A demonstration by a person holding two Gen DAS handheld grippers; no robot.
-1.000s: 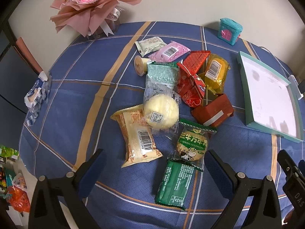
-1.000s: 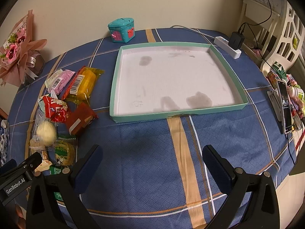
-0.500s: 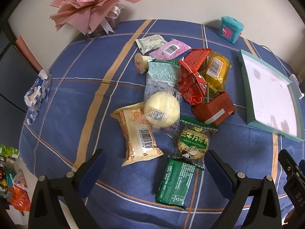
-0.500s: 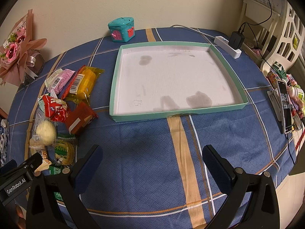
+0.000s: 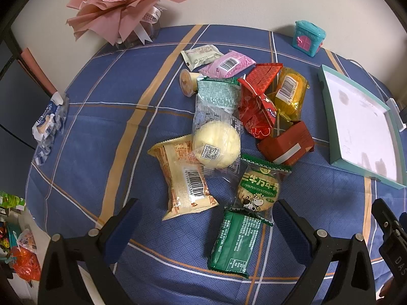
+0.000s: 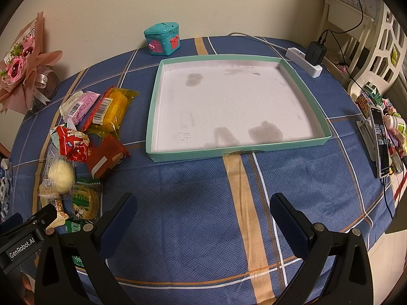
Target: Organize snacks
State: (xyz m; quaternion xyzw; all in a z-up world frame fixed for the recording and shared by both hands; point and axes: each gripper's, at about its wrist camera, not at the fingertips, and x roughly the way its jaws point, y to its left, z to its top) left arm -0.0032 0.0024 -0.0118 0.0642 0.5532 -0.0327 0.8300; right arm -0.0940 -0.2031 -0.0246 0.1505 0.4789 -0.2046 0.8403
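Note:
Several wrapped snacks lie in a heap on the blue checked tablecloth: a green packet (image 5: 235,240), a round biscuit pack (image 5: 259,189), a pale bun (image 5: 216,145), a beige packet (image 5: 182,180), a red-brown packet (image 5: 286,141) and a yellow one (image 5: 290,94). My left gripper (image 5: 206,225) hovers open just above the green packet, nothing between its fingers. An empty teal tray (image 6: 302,141) with a stained white floor stands to the right of the heap. My right gripper (image 6: 203,216) is open over bare cloth in front of the tray, holding nothing.
A pink bouquet (image 5: 122,5) and a teal toy house (image 6: 162,39) stand at the back by the wall. A power strip with charger (image 6: 309,59) lies behind the tray. A phone on a stand (image 6: 380,142) and clutter sit at the right edge; a blue-white wrapper (image 5: 48,124) at the left.
The left gripper has edged forward and slightly lower toward the snack heap, so the heap sits a little closer. The right gripper has barely moved. Both stayed open.

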